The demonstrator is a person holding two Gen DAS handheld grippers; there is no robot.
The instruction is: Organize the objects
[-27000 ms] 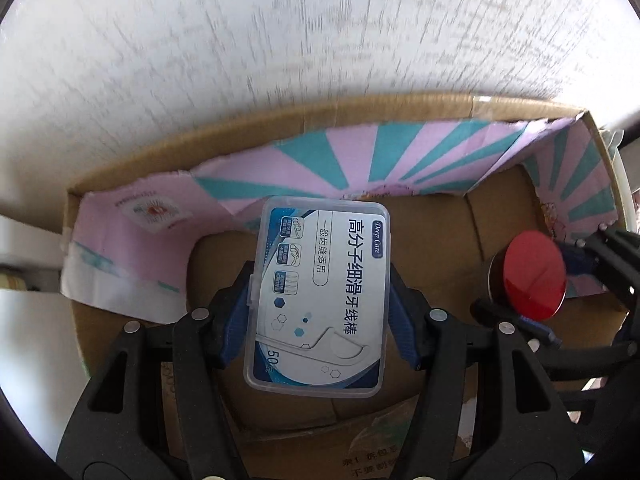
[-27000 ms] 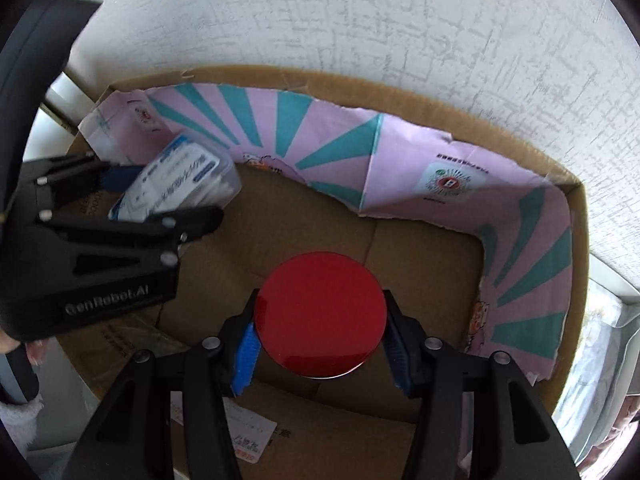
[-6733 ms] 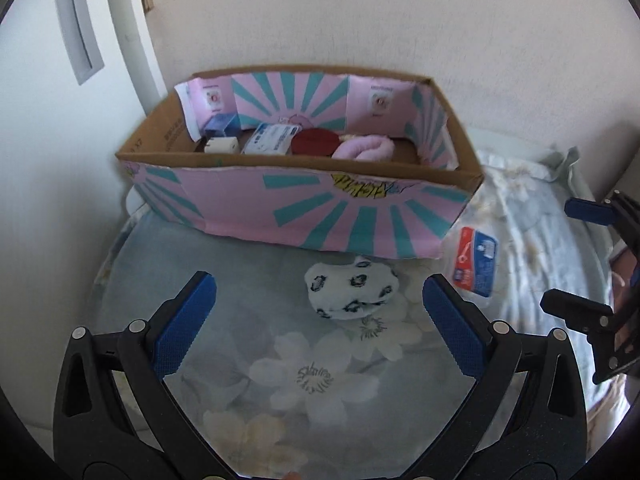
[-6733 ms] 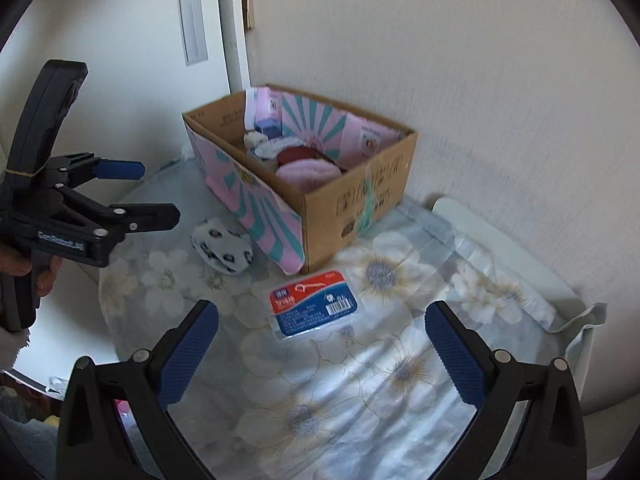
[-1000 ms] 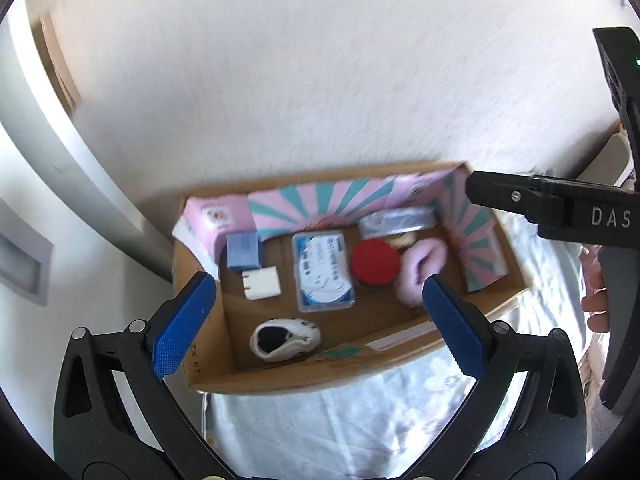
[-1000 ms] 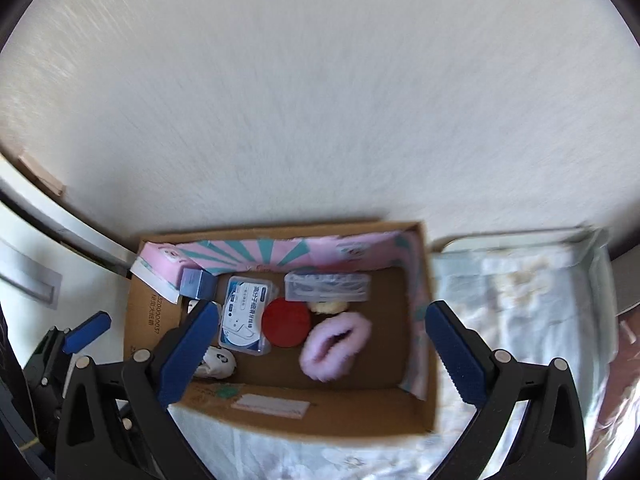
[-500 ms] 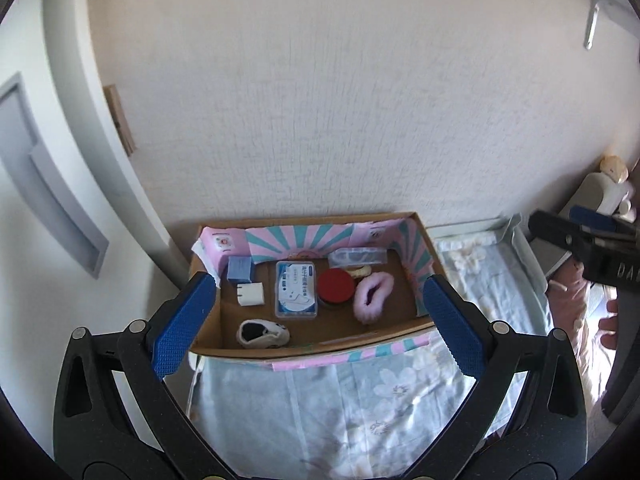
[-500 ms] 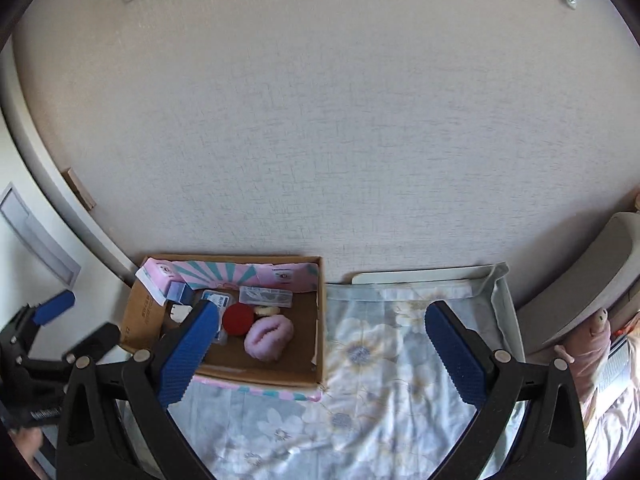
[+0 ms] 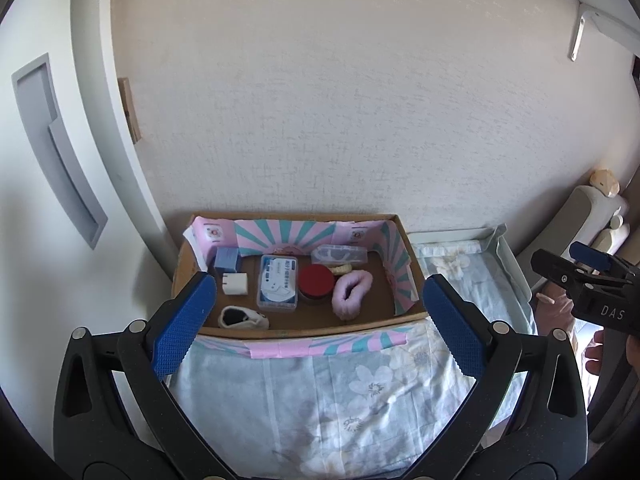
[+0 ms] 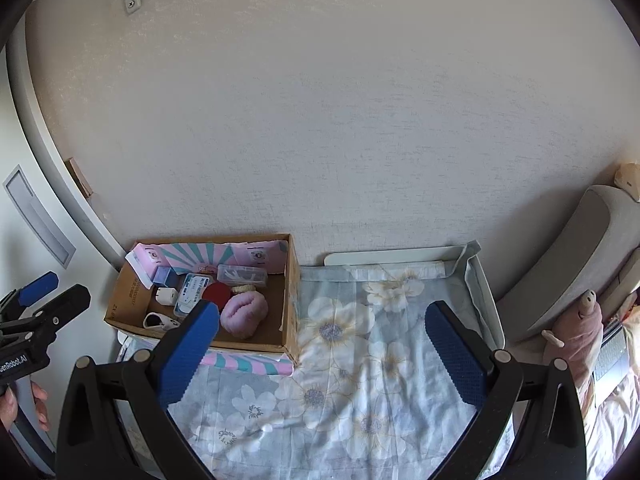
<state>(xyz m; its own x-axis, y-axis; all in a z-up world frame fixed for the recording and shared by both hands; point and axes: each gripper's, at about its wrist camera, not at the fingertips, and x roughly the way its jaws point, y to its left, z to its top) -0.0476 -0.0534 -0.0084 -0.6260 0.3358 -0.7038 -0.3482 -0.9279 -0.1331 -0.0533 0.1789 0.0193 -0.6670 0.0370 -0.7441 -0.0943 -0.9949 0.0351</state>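
Now both tools are hanging high above the scene, empty. The left hand-held gripper is standing with its blue pads wide apart and nothing between them; the cardboard box is lying straight ahead of it and below, framed between the two fingers. Inside the box, ahead of the left finger, a blue cube, a white plug and a black-and-white pouch are sitting in a column from far to near. Toward the middle, a floss pick case is lying flat, with a red round lid just beside it and a pink fluffy scrunchie next toward the right finger. A clear plastic case is resting against the far wall of the box.

The right hand-held gripper is likewise spread wide and holding nothing. From it, the box is sitting ahead and to the left, partly behind its left finger, while the flowered sheet is covering the surface directly below and ahead. A person's hand is gripping the other tool's handle at the far left edge.
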